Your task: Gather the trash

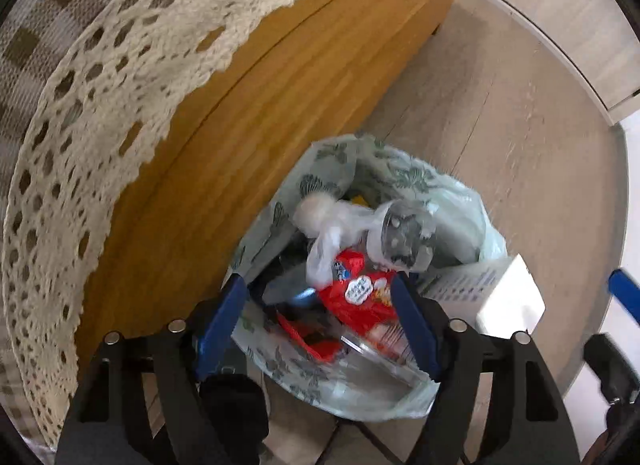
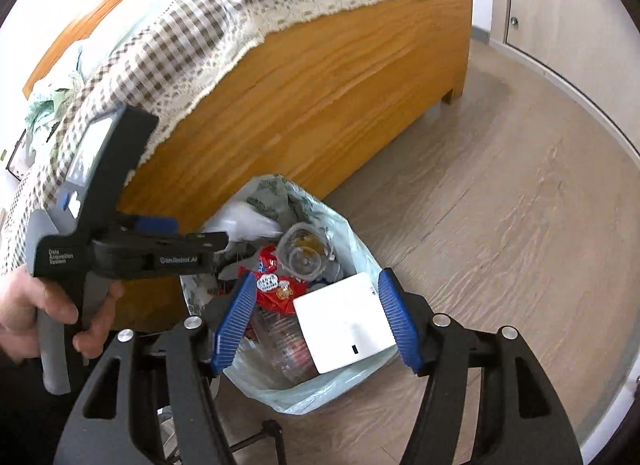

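Note:
A pale green patterned trash bag stands open on the floor beside the bed. It holds a red snack wrapper, a clear plastic cup, crumpled white plastic and a white flat box resting at its mouth. My left gripper is open above the bag and empty; it shows in the right wrist view. My right gripper is open, its fingers either side of the white box without touching it.
A wooden bed frame with a checked, lace-edged cover stands left of the bag. Wood-look floor stretches right to white cabinet doors.

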The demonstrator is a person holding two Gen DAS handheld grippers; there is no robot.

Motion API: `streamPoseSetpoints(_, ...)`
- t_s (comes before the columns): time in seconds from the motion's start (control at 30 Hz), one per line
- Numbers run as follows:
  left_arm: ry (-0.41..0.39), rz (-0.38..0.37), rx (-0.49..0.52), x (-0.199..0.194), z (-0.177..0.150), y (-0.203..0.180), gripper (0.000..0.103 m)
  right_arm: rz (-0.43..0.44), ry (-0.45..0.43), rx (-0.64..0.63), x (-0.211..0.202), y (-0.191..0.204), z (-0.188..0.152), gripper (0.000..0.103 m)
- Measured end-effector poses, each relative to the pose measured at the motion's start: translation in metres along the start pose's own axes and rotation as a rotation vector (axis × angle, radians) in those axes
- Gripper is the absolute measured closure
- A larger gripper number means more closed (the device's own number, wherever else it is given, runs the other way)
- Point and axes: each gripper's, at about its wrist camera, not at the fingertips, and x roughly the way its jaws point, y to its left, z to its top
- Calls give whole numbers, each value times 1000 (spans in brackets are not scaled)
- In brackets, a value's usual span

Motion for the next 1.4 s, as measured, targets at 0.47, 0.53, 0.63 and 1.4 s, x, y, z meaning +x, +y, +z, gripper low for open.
streamPoseSetpoints(0.47,-4,-16,-9,-20,-22,1,29,-19,31,3,2,4,-1,42)
streamPoseSetpoints(0.53,-36,-28,-14,-31,-28,1,29,-28,26,12,-2,3,0,42)
streamPoseSetpoints(0.63,-78,-64,-40,-46,-35,3,26,-44,8,16,-17,3,0,42)
streamPoseSetpoints(1.4,-734,52,-582,-309,-243,242,14,69,-201,-484,-123,278,38,42)
